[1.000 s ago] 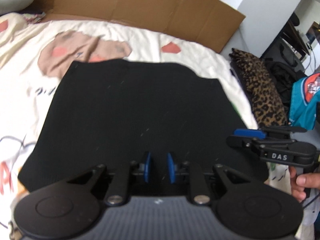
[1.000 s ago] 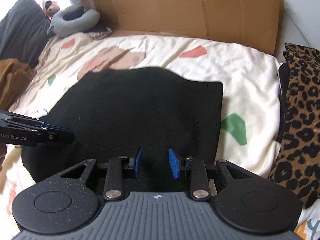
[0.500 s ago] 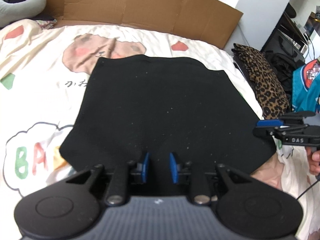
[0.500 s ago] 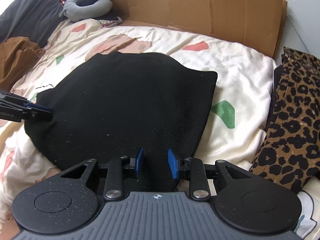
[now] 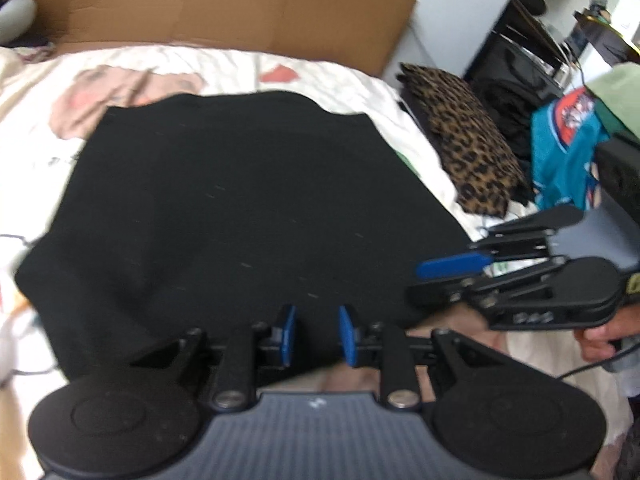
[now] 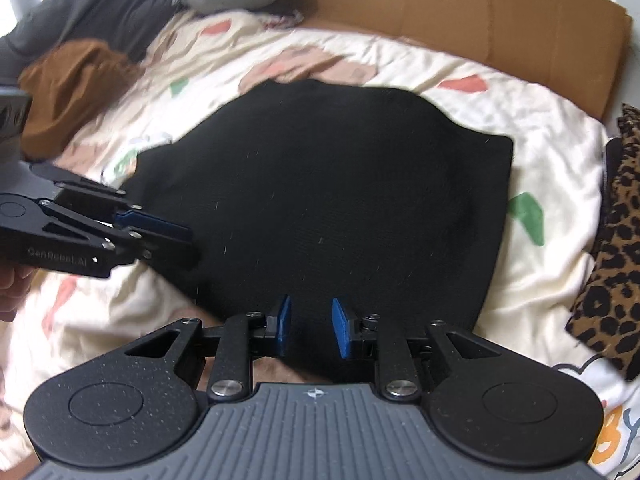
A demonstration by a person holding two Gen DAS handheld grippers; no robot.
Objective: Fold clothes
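Bed: printed quilt, cardboard at 12 o'clock.
Black garment: flat, mid-quilt.
Left gripper, right gripper: fingers spread, empty — near hem.
Risk: pinching one layer only — crooked fold.

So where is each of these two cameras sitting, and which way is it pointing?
Left wrist: sits on the left gripper, looking forward over the black garment; the right gripper and a hand show.
Right wrist: sits on the right gripper, facing the same garment; the left gripper shows.
Shared: garment, bedsheet, cardboard, leopard cloth.
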